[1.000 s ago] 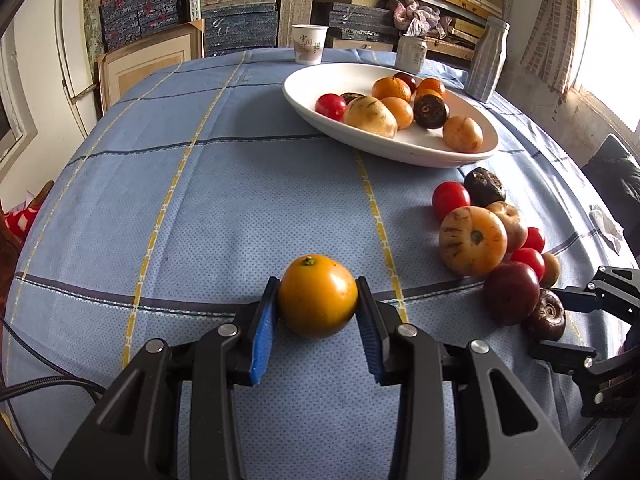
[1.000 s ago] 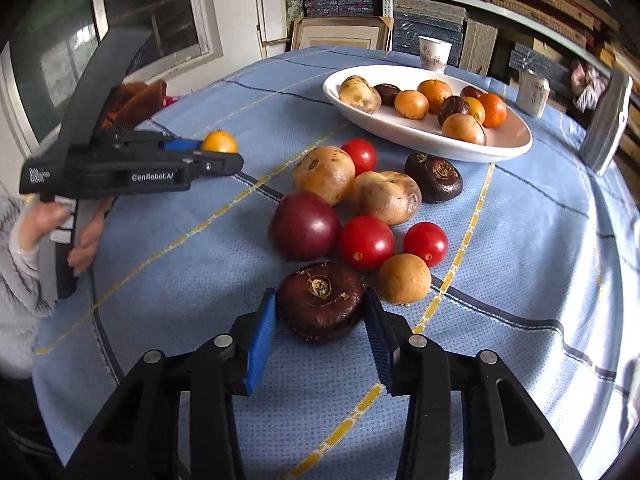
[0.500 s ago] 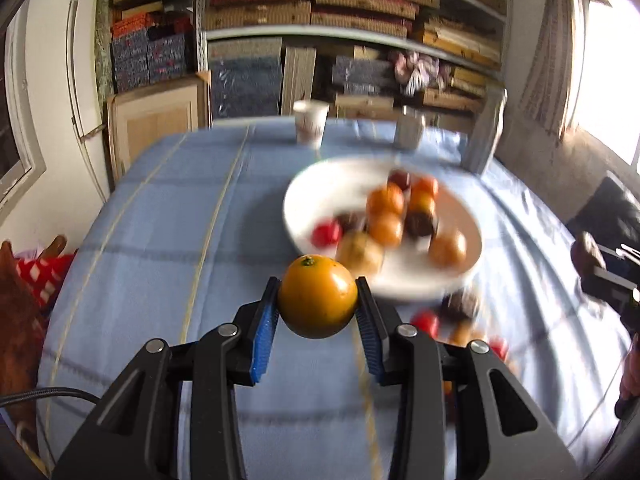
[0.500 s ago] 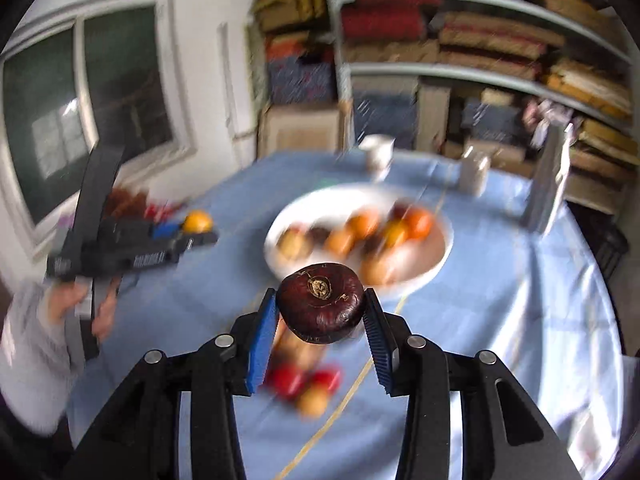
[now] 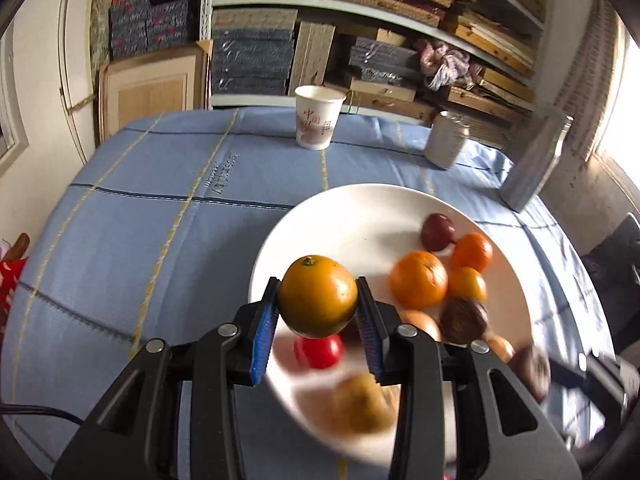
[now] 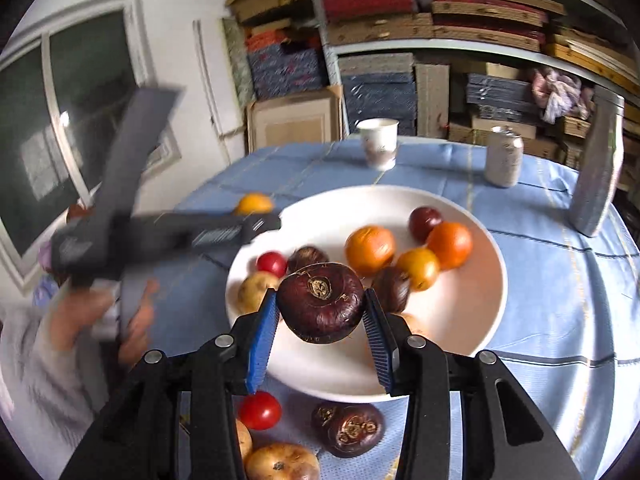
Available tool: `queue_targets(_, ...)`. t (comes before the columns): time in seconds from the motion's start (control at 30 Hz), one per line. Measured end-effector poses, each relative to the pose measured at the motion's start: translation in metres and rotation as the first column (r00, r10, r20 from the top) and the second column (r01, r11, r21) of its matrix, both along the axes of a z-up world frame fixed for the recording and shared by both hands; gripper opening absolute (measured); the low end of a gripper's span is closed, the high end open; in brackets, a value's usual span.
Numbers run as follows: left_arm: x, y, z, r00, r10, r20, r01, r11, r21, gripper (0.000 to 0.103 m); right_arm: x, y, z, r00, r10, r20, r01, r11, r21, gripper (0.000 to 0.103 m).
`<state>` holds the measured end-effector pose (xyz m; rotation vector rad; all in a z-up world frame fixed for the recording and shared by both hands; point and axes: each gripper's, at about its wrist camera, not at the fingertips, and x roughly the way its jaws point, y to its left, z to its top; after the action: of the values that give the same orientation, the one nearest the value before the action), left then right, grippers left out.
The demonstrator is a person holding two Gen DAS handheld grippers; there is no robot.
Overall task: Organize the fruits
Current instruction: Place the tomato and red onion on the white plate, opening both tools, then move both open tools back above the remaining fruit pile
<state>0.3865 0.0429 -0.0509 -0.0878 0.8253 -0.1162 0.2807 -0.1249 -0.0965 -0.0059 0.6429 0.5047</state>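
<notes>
Daylit, window glare at right edge; motion blur low in both views; fisheye-bent edges.

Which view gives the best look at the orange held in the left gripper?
The left wrist view: the orange sits sharp and central between the left gripper's blue pads, stem end up, over the white plate. The right wrist view shows it only as a small blurred blob at that gripper's tip.
</notes>
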Motion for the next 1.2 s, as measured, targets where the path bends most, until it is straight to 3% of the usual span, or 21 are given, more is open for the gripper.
queue_targets(0.17,0.030,-0.007,-0.019,1.000,-0.012,-0.022,0.012,1.000,-0.010,0.037,0.007,0.008,-0.010,1.000,0.007,-0.016,-0.007,1.000,-0.028,0.045)
queue_targets(0.23,0.035,-0.008,-0.026,0.999,-0.018,-0.030,0.017,0.999,-0.027,0.037,0.005,0.010,-0.011,1.000,0.012,-0.005,-0.012,1.000,-0.029,0.067)
queue_targets(0.27,0.037,-0.008,-0.029,0.999,-0.025,-0.038,0.024,0.999,-0.031,0.042,0.003,0.010,-0.011,1.000,0.002,0.005,-0.002,1.000,-0.031,0.074)
queue_targets(0.33,0.035,-0.007,-0.028,0.999,-0.022,-0.027,0.022,0.999,-0.027,0.055,0.002,0.007,-0.009,0.999,-0.014,0.031,0.015,0.999,-0.032,0.074)
queue_targets(0.5,0.019,0.000,-0.004,0.999,-0.011,0.042,0.013,0.999,-0.036,0.062,-0.008,0.002,0.001,0.998,-0.018,0.061,0.019,1.000,-0.017,0.076)
queue_targets(0.6,0.002,0.002,0.017,0.995,0.012,0.100,-0.011,1.000,-0.003,0.075,-0.020,-0.005,0.010,0.993,-0.046,0.112,0.048,0.999,-0.012,0.091)
queue_targets(0.73,-0.027,0.000,0.040,0.988,0.010,0.154,-0.020,0.998,0.065,0.076,-0.035,-0.018,0.022,0.983,-0.089,0.162,0.087,0.996,0.017,0.093)
queue_targets(0.83,-0.061,0.000,0.046,0.981,0.010,0.192,-0.031,0.994,0.104,0.088,-0.045,-0.028,0.027,0.978,-0.109,0.176,0.104,0.994,0.042,0.093)
queue_targets(1.0,-0.124,0.015,0.024,0.984,0.041,0.173,-0.060,0.993,0.106,0.090,-0.072,-0.049,0.030,0.966,-0.156,0.208,0.140,0.986,0.089,0.098)
queue_targets(1.2,-0.181,0.017,-0.003,0.987,0.072,0.146,-0.083,0.994,0.070,0.096,-0.099,-0.078,0.017,0.959,-0.224,0.175,0.205,0.971,0.125,0.099)
